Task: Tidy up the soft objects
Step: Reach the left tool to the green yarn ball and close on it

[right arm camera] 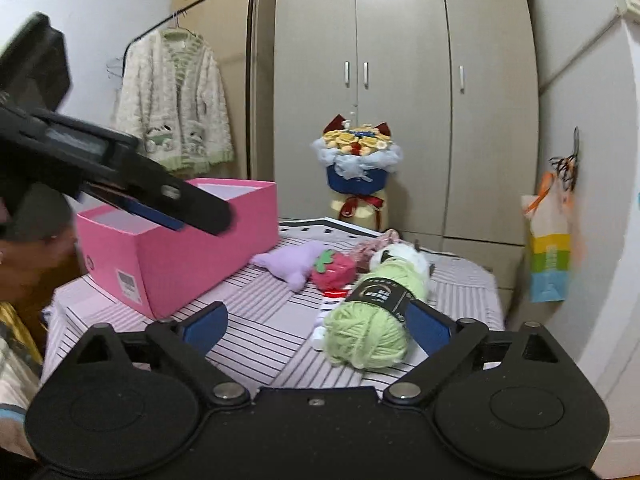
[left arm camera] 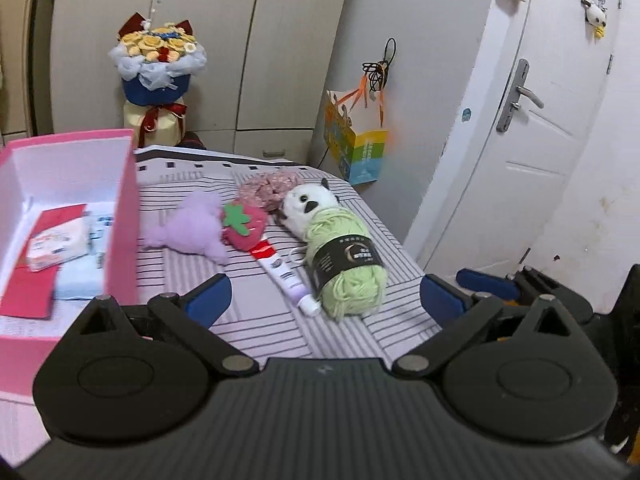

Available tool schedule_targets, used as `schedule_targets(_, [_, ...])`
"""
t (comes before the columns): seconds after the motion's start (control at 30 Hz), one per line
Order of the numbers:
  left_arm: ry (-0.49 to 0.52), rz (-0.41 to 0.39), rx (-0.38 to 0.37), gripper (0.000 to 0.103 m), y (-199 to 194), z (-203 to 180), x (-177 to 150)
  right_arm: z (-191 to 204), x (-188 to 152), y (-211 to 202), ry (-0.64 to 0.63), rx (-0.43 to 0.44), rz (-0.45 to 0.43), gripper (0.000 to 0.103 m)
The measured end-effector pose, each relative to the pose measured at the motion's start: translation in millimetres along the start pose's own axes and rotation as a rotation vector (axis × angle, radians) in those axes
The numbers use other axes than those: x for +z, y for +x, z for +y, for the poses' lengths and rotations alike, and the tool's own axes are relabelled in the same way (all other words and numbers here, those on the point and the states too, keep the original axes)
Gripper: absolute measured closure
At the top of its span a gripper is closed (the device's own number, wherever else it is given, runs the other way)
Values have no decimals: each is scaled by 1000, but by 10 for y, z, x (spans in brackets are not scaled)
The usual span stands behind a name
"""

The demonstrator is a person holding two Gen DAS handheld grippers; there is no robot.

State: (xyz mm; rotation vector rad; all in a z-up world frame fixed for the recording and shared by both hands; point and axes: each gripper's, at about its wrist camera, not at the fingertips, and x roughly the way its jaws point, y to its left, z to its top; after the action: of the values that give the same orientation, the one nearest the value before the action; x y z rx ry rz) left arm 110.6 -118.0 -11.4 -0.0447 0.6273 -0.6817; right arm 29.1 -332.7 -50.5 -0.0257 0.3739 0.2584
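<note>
Soft toys and a skein of yarn lay in a loose cluster on the striped tablecloth [left arm camera: 260, 328], seen first from the left wrist. The left gripper [left arm camera: 324, 300] hung above the cloth with its jaws spread wide and nothing between them. Ahead of it the green yarn skein [left arm camera: 346, 264] lay beside a white tube [left arm camera: 282, 274], with the white plush [left arm camera: 310, 206] at the skein's far end. The strawberry plush [left arm camera: 245, 226] touched the purple plush [left arm camera: 192, 230], and a pink scrunchie [left arm camera: 266, 188] sat behind them. A pink box [left arm camera: 124, 216] stood open at the left, holding packets. The right gripper's blue pad showed at the right edge.

From the right wrist, the right gripper [right arm camera: 320, 326] was also spread wide, empty, the green yarn skein [right arm camera: 370, 330] lying just inside its right finger; contact could not be told. The left gripper [right arm camera: 168, 204] hovered over the pink box [right arm camera: 192, 264]. The purple plush [right arm camera: 290, 264] and the strawberry plush [right arm camera: 334, 270] lay beyond.
</note>
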Motion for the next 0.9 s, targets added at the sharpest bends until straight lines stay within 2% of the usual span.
schedule_targets(0.13, [-18,27,-42,5,308,-32,28,-128,-20,148,48,-12,20,5])
schedule_targets(0.2, [-72,42,-47,9,445,6,31,-217,-45,269,79,-18,50,5])
schedule_targets(0.33, [-145,70,-78,9,707,101,17,-359,-94,489,121,-16,71,5])
schedule_targets(0.43, [-150,79,-68,11,894,123,15,-461,-123,672,152,-12,102,5])
schedule_targets(0.57, [-175,103,-81,22,1118,149,18,-542,-173,886,188,-3,149,5])
schedule_targets(0.7, [-179,97,-92,29,1260,130,18,-598,-229,966,208,29,176,5])
schedule_targets(0.9, [-180,90,-87,29,1384,117,28,-695,-260,1029,276,54,179,5])
